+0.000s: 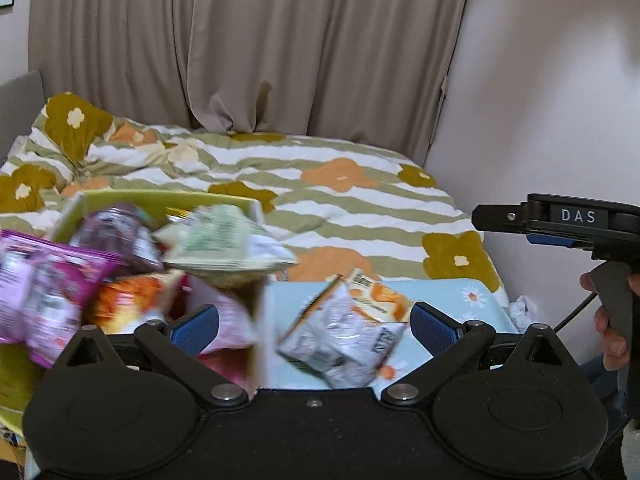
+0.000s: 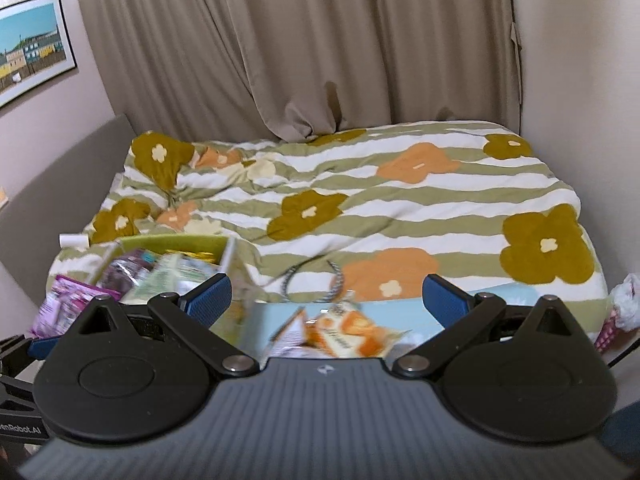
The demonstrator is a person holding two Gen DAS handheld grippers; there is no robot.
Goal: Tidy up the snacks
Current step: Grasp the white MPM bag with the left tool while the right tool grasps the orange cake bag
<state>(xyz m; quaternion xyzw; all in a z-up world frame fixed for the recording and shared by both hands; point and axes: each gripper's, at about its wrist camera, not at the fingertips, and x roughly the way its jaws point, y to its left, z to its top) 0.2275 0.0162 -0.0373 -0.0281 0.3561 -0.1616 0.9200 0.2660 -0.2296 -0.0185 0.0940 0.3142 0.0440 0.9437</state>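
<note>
A green box [image 1: 160, 200] on the bed holds several snack packets: a purple one [image 1: 116, 236], a pale green one [image 1: 224, 244], a pink one [image 1: 44, 292] and an orange one [image 1: 136, 300]. A white and orange packet [image 1: 352, 328] lies alone on a light blue tray [image 1: 452, 292]. My left gripper [image 1: 316, 326] is open and empty, straddling the box edge and the lone packet. My right gripper [image 2: 326, 298] is open and empty just above the same packet [image 2: 340, 332]; the box [image 2: 176, 244] is to its left. The right gripper also shows in the left wrist view [image 1: 560, 220].
A floral striped duvet [image 2: 360, 208] covers the bed. Beige curtains [image 2: 320, 40] hang behind. Walls close in on the right [image 1: 560, 80] and the left, with a framed picture [image 2: 32, 44]. A cord [image 2: 312, 280] lies on the duvet. A crumpled bag [image 2: 628, 300] sits at the right.
</note>
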